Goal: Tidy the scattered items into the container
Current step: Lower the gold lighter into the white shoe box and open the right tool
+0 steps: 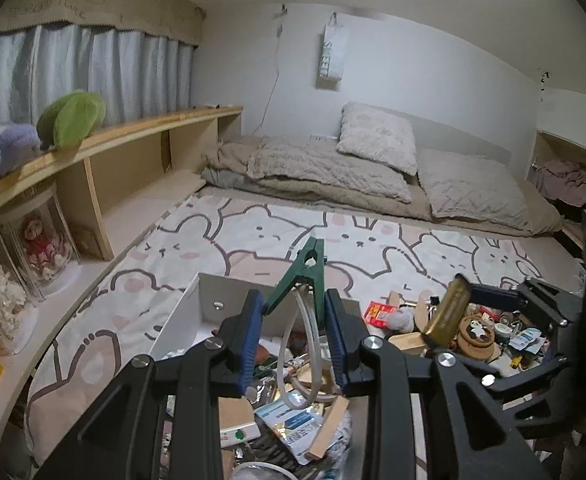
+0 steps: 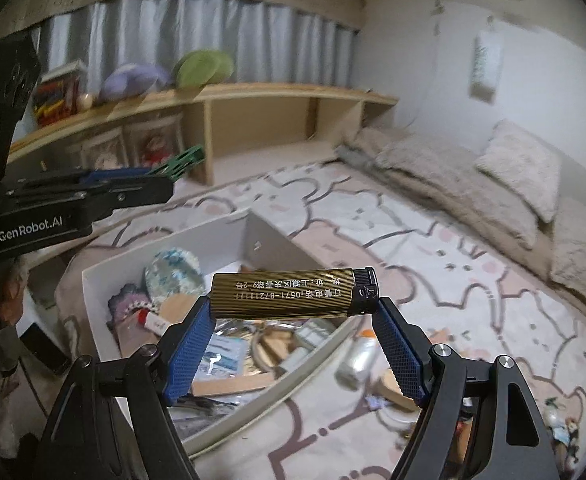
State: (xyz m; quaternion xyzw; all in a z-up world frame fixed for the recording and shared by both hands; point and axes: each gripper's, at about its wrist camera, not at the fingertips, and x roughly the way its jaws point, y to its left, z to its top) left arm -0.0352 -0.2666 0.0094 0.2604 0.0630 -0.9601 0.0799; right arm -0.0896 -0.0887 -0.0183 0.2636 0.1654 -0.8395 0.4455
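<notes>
The left gripper [image 1: 293, 312] holds a green clamp [image 1: 299, 276] by its handles, a loop of white tubing [image 1: 297, 360] hanging from it, above the white container [image 1: 197, 300], which is already heaped with odds and ends. The right gripper [image 2: 293, 312] grips a gold lighter [image 2: 293, 295] lengthwise between its blue pads [image 2: 191, 344] over the container's near rim [image 2: 313, 356]. More scattered items [image 1: 473, 332] lie on the rabbit-print sheet [image 1: 253, 232] just beside the container

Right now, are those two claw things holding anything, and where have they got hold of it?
Yes. The left gripper pinches a green clip by its handle end; the right gripper holds a gold lighter lengthwise, by its two ends.
</notes>
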